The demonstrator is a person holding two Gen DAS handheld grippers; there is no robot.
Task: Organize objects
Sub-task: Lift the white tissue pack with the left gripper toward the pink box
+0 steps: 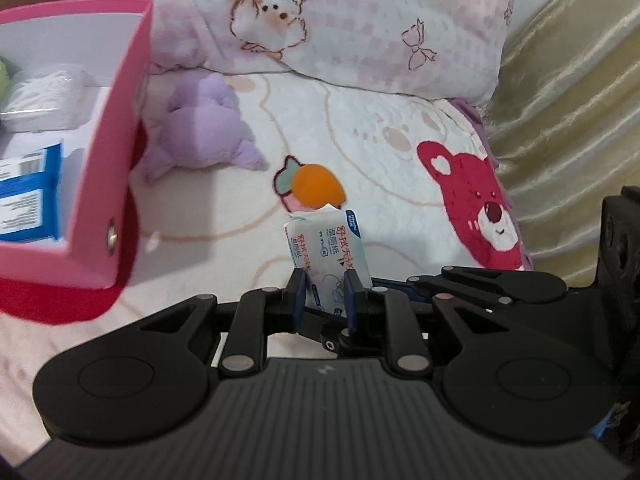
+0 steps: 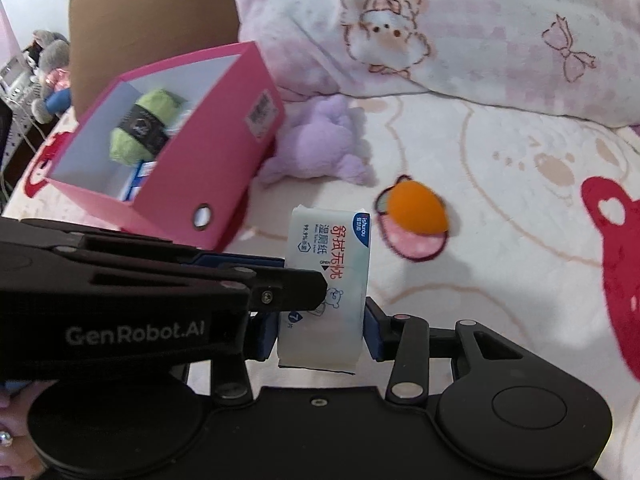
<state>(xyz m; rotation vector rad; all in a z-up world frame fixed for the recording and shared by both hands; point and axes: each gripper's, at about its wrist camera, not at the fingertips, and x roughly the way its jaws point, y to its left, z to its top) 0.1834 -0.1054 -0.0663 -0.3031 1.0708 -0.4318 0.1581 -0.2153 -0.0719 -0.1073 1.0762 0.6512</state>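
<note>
A white wet-wipes pack with red and blue print is held up off the bed between both grippers. My left gripper is shut on its thin lower edge. In the right wrist view my right gripper is shut across the width of the pack, a blue pad against each side, while the left gripper's finger reaches in from the left over the pack's face. The pink box stands open to the left. It holds a green yarn ball and a blue packet.
An orange egg-shaped sponge and a purple plush toy lie on the printed bedspread beyond the pack. A pink-checked pillow lies behind them and golden fabric hangs at the right. A hand shows at the lower left.
</note>
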